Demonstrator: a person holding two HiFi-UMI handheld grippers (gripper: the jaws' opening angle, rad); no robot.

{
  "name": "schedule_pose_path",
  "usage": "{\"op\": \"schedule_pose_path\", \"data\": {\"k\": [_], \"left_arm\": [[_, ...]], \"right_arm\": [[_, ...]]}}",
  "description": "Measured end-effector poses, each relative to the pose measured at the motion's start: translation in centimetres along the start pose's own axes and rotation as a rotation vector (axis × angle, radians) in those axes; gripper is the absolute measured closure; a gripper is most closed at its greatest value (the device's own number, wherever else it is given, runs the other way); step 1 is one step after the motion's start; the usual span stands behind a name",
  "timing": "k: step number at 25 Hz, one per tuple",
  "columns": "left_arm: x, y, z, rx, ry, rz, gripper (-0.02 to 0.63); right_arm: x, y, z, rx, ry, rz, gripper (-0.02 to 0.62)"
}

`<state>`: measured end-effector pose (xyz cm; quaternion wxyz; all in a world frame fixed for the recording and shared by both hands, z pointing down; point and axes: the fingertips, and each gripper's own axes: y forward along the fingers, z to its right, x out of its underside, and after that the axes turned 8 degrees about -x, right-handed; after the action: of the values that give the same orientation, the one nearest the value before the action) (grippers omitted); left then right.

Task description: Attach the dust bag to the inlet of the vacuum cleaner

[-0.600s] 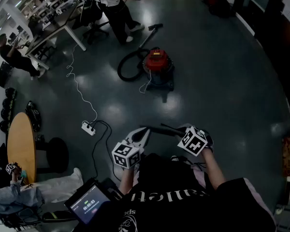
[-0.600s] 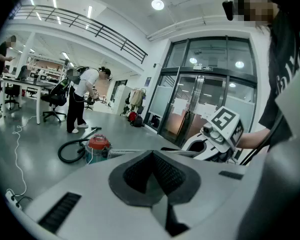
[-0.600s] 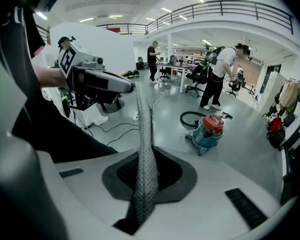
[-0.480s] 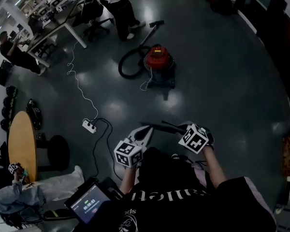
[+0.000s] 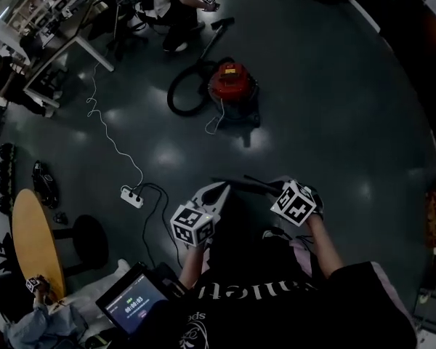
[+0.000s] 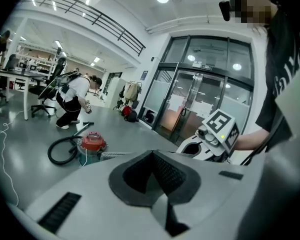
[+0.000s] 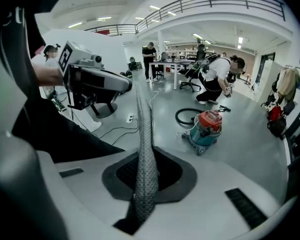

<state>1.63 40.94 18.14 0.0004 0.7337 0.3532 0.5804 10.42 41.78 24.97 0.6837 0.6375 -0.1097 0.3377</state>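
R hand-held gripper clamps dust bag, L hand-held gripper its far end, clear in right gripper view only

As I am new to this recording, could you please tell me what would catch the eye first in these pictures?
A grey bag is stretched between the left tool and the right tool, low in the head view, both shut on it. Ahead on the dark floor stands a red vacuum with a black hose looping at its left, and a person crouches just beyond it.
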Motion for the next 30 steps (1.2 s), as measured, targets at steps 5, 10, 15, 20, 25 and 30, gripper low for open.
{"op": "schedule_pose_path", "data": {"k": [5, 10, 15, 20, 25, 30], "left_arm": [[-3.7, 3.5, -6.1, 0.11, 0.026, -0.043, 0.601], [-6.2, 6.4, -13.1, 0.187, 0.05, -0.091, 0.601], [-7.9, 9.7, -18.5, 0.225, 0.027, -0.116, 0.601], [-8.8, 13.1, -22.2, 0.233, 0.012, -0.147, 0.601], [-9.2, 17.4, -24.4, 0.234, 0.025, -0.17, 0.601], [-10.3, 21.7, -26.3, 0.202, 0.029, -0.183, 0.601]], "right_arm": [[-3.7, 3.9, 3.9, 0.022, 0.079, -0.012, 0.557], [-7.2, 7.5, 8.4, 0.096, 0.117, -0.051, 0.557], [-10.0, 10.4, 12.9, 0.125, 0.124, -0.087, 0.557], [-11.6, 12.8, 16.8, 0.116, 0.132, -0.096, 0.557], [-11.7, 14.9, 21.5, 0.117, 0.147, -0.085, 0.557], [-10.5, 17.2, 25.8, 0.072, 0.136, -0.116, 0.557]]}}
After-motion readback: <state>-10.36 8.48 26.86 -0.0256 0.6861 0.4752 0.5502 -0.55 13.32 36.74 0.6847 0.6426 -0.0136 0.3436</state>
